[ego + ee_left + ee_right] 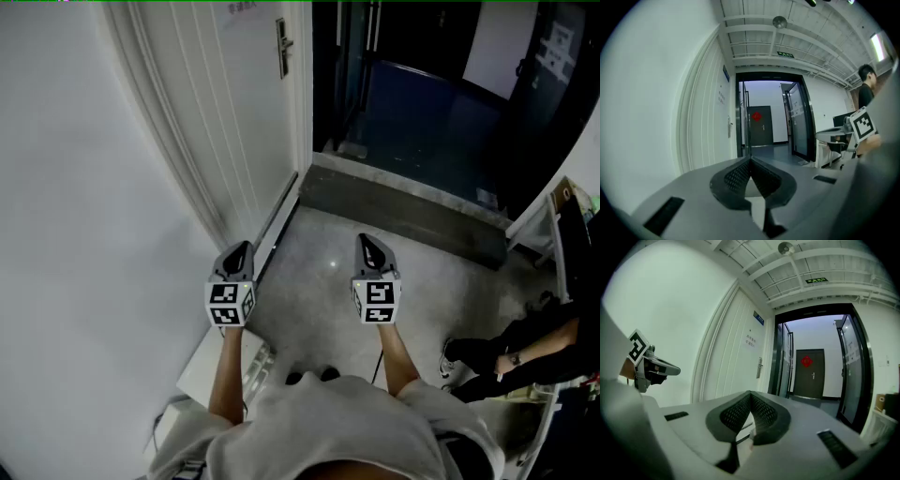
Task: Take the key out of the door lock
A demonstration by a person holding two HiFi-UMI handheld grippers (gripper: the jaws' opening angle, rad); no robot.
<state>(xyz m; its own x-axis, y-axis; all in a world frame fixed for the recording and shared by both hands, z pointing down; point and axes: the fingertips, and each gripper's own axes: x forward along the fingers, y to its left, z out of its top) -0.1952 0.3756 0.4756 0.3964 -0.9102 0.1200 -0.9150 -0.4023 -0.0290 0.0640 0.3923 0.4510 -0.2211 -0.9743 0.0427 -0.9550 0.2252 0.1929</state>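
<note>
Key was too small to see, presumably in the silver lock plate (283, 49) on the white panelled door (234, 112), well apart from the left tongs (240, 247) and right tongs (367, 240), each pressed together, empty. Likely light, stiff, slick: pinch its flat head.

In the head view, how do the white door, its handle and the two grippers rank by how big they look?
1. White door.
2. Left gripper and right gripper, about alike.
3. Door handle, smallest, though it is farther away.

Door lock (283, 49) left of doorway (412, 103)
</note>
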